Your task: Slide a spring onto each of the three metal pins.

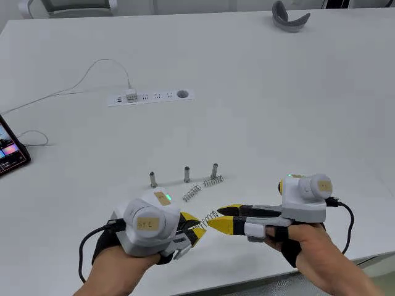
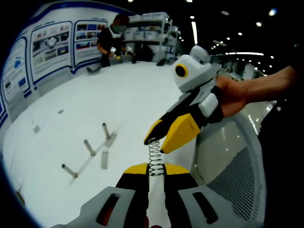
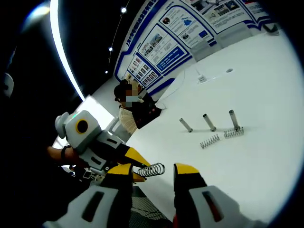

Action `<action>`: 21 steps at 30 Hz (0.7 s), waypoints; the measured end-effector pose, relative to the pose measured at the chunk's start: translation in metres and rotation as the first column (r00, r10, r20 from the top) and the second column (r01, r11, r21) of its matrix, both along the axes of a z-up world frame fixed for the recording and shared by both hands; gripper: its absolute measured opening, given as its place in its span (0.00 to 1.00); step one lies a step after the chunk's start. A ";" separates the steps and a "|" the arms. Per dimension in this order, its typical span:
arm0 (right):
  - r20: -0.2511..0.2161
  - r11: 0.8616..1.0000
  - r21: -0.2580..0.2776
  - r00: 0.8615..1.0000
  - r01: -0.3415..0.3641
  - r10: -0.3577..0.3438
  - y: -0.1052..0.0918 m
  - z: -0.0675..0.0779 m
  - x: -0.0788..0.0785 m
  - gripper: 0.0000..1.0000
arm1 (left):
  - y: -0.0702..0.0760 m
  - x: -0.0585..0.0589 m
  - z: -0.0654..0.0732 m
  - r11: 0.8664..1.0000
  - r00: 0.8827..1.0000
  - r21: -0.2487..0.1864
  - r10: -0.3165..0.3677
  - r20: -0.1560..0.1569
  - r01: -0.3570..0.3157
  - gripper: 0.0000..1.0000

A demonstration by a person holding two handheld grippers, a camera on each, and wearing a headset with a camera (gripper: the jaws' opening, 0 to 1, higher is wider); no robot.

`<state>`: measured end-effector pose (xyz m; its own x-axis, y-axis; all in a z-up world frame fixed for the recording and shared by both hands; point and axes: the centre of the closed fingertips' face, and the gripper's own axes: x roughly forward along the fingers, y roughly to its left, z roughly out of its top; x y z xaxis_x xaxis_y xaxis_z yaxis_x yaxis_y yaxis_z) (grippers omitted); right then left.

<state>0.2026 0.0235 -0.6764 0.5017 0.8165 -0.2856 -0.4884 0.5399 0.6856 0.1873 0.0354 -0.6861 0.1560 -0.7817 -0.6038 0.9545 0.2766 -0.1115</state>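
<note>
Far left, at the edge of the table (image 1: pixel 259 111): a tablet (image 1: pixel 9 151) with a lit screen is noted. A white power strip (image 1: pixel 148 97), with one plug and its cable, is laid further back, left of centre.

Near the middle, three metal pins are stood upright in a row: left pin (image 1: pixel 153 179), middle pin (image 1: pixel 187 174), right pin (image 1: pixel 215 171). No pin yet carries a spring. A first loose spring (image 1: pixel 192 192) is laid flat on the table, on the near side of the gap between the middle pin and the right pin. A second loose spring (image 1: pixel 213 180) is laid at the foot of the right pin, apparently touching it.

The left tool (image 1: pixel 196 227) is held over the near part of the table, its yellow-tipped jaws clamped together on one end of a third spring (image 1: pixel 208 218). In the left gripper view the third spring (image 2: pixel 154 152) is seen rising straight out of the left tool (image 2: pixel 152 170).

The right tool (image 1: pixel 215 219) is pointed leftward, tip to tip with the left tool. In the right gripper view the jaws of the right tool (image 3: pixel 154 172) are held apart. The free end of the third spring (image 3: pixel 151 169) is seen between them, closer to one jaw; contact cannot be told.

Far right, at the far edge: a grey curved object (image 1: pixel 290 17) is laid.
</note>
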 end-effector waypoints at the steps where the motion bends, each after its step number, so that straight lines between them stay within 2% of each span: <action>1: -0.006 1.000 0.016 1.000 0.000 0.000 0.001 0.001 0.000 0.33 | -0.001 -0.001 0.001 1.000 1.000 -0.002 -0.007 0.002 0.007 0.10; 3: -0.016 0.999 0.043 1.000 0.003 -0.002 0.001 0.001 0.000 0.31 | -0.003 -0.003 0.003 1.000 1.000 -0.004 -0.014 0.005 0.014 0.10; 7: -0.054 0.990 0.136 0.998 0.025 -0.018 0.003 0.008 -0.001 0.25 | -0.005 -0.004 0.006 1.000 1.000 -0.014 -0.025 0.007 0.025 0.10; 14: -0.057 0.987 0.155 0.998 0.036 -0.027 0.001 0.009 0.000 0.15 | -0.005 -0.004 0.009 0.999 0.999 -0.015 -0.035 0.016 0.035 0.10; 21: -0.054 0.987 0.161 0.998 0.026 -0.018 0.002 0.012 -0.002 0.13 | -0.007 -0.005 0.008 0.999 0.999 -0.008 -0.050 0.019 0.050 0.10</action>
<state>0.2005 0.0252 -0.6640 0.5080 0.8431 -0.1765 -0.4392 0.4299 0.7889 0.1821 0.0282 -0.6777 0.1280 -0.7939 -0.5944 0.9690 0.2279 -0.0957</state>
